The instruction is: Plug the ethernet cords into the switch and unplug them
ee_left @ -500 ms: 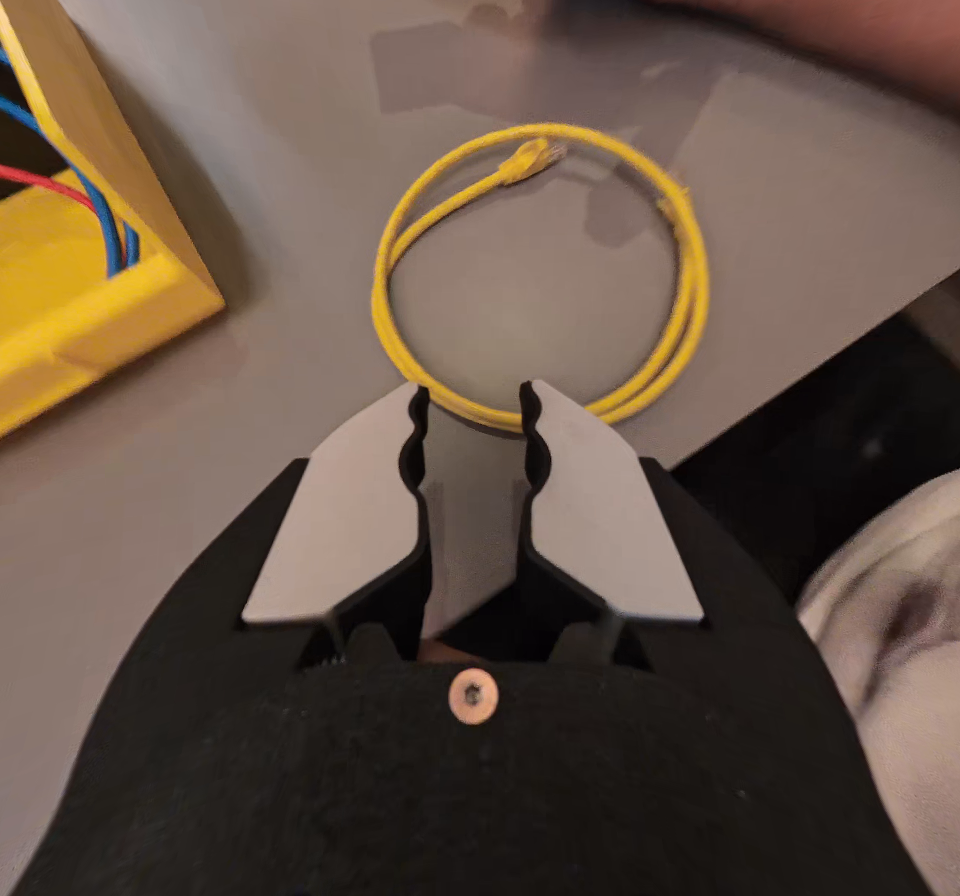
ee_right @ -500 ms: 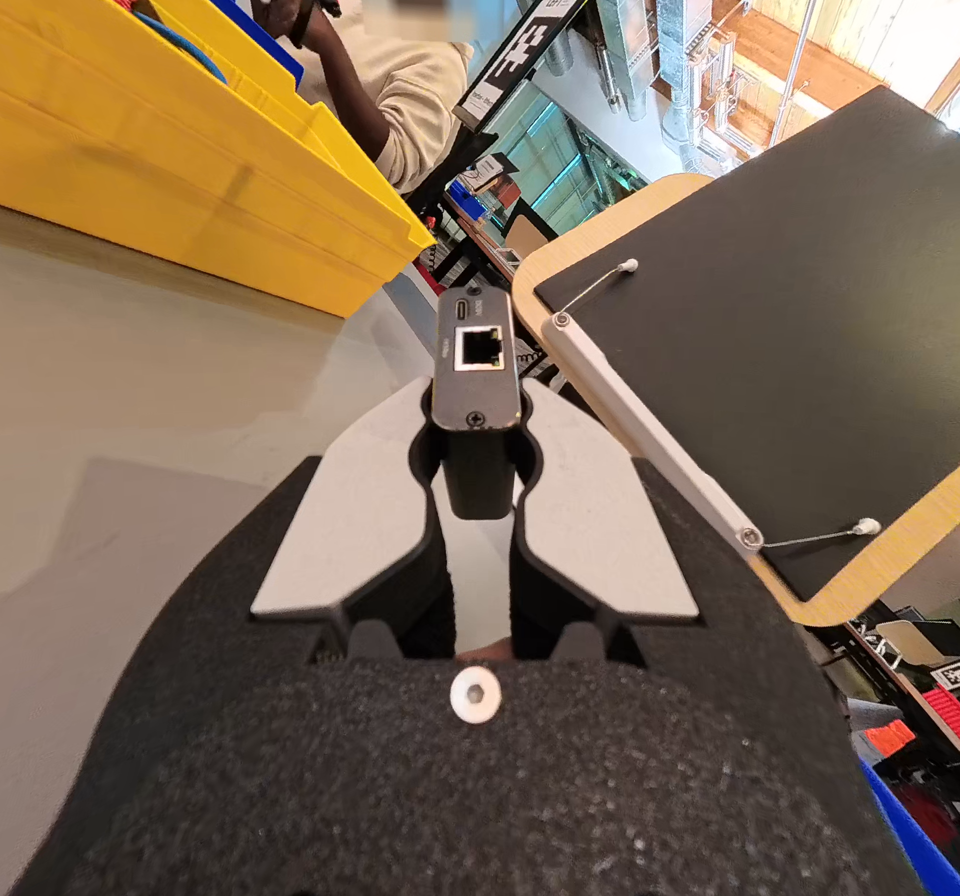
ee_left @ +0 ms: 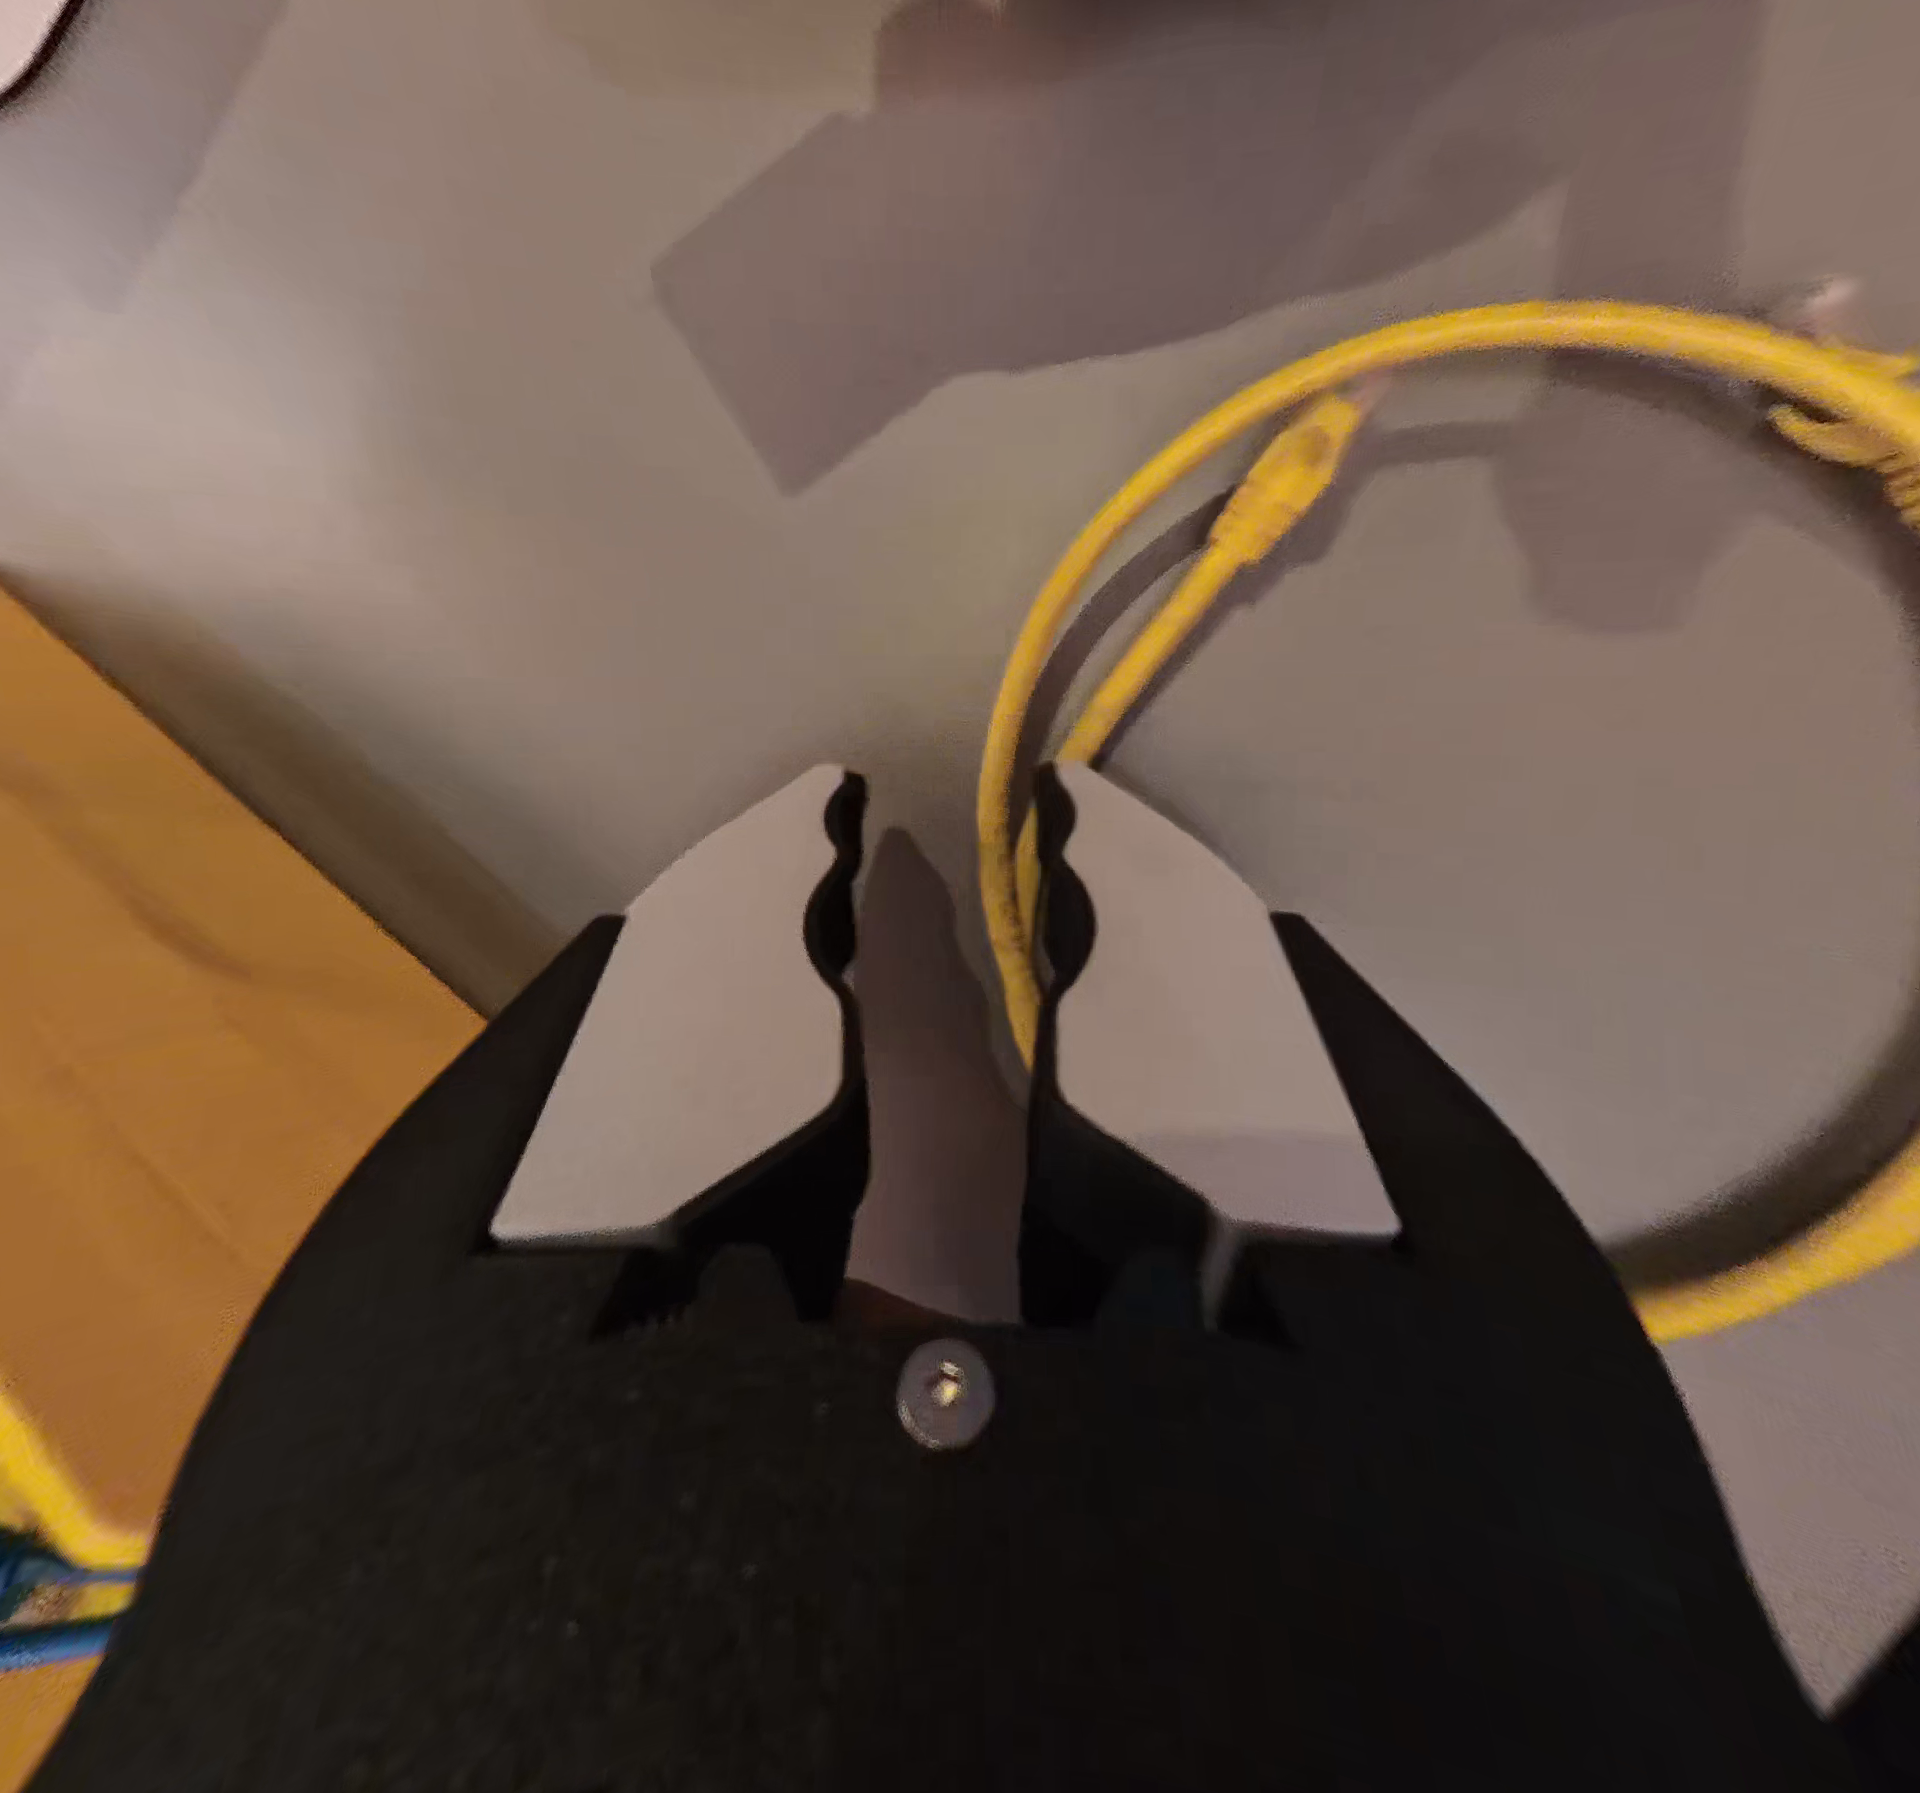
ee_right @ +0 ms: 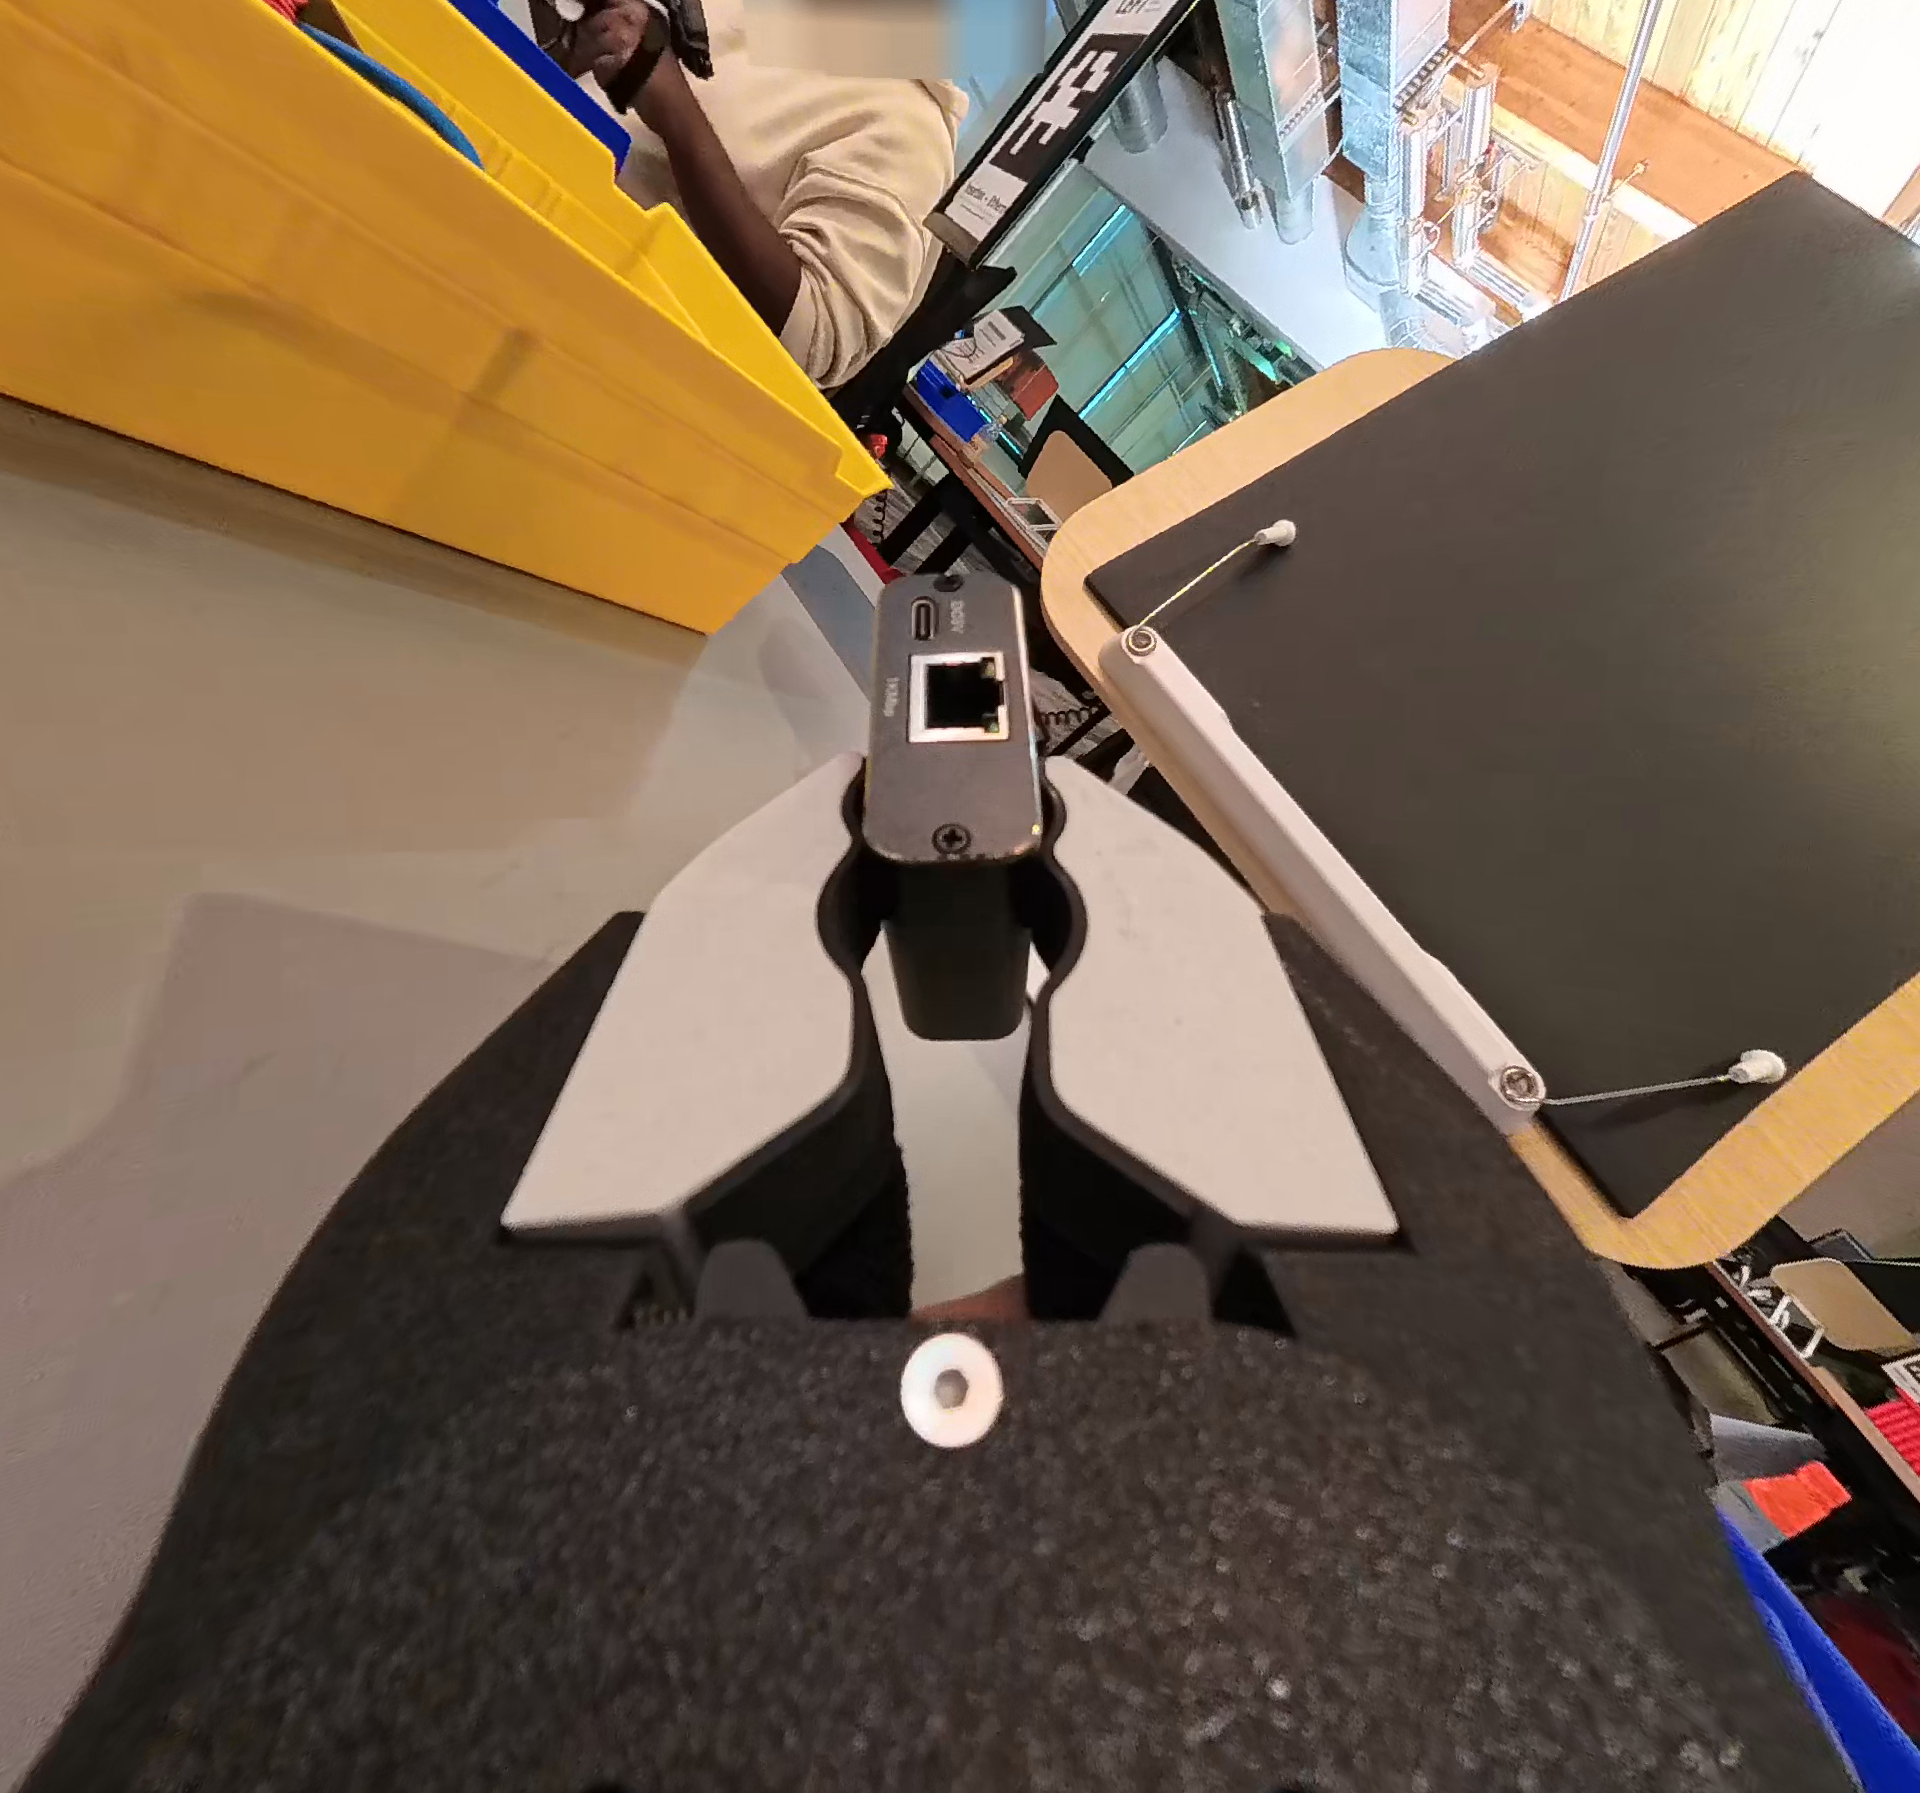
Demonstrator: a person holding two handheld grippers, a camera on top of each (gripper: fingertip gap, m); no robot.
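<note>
Left gripper (ee_left: 948, 787) low over the grey worktop (ee_left: 416, 393), jaws parted with a clear gap, gripping nothing. Yellow cord (ee_left: 1049, 642) lies coiled in a loop on the worktop, mostly to the right of this gripper. The loop's near-left arc runs into the gap, two strands close against the inner face of the right finger (ee_left: 1164, 995); contact cannot be judged. One plug (ee_left: 1288, 476) points up and right inside the loop, ahead of the right fingertip. A second plug (ee_left: 1870, 434) sits at the loop's far right, blurred. Yellow bin (ee_left: 187, 964) just left of the gripper, blue cable at its lower corner.

Right gripper (ee_right: 951, 777) closed on the switch (ee_right: 951, 715), a small dark box clamped between the fingertips and standing beyond them, lifted above the worktop. Its end face looks back at the camera: one empty ethernet port (ee_right: 958, 696) at centre, a smaller slot beyond it. Yellow bins (ee_right: 364, 309) left of the switch; a black board (ee_right: 1558, 652) on the right.
</note>
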